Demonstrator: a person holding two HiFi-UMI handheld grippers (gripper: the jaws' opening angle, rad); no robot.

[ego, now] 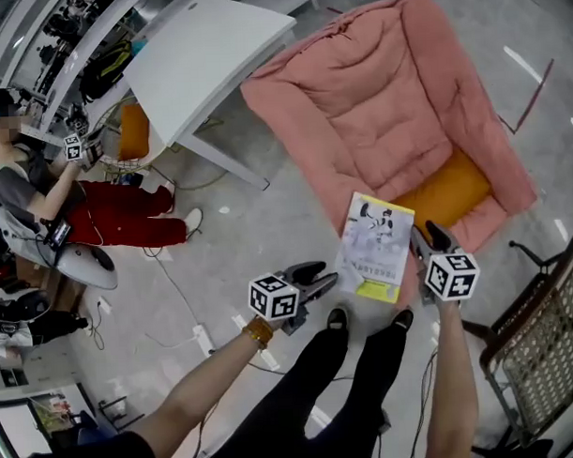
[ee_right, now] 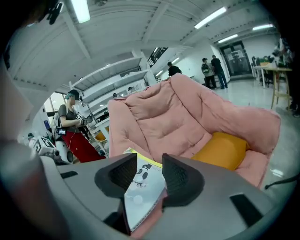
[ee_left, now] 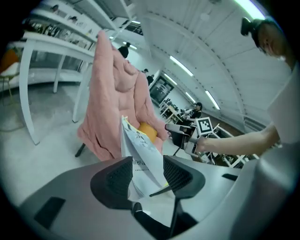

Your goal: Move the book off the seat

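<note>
- Your left gripper (ego: 316,276) has its jaws apart; one edge of the book (ego: 374,247) stands loose between them.
- Your right gripper (ego: 427,235) also has its jaws apart, with the book's other edge in the gap, unpinched.
- The book is just in front of the armchair (ego: 376,98), off its seat, where an orange cushion (ego: 449,191) lies.

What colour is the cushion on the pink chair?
The cushion is orange; it shows best in the right gripper view.
</note>
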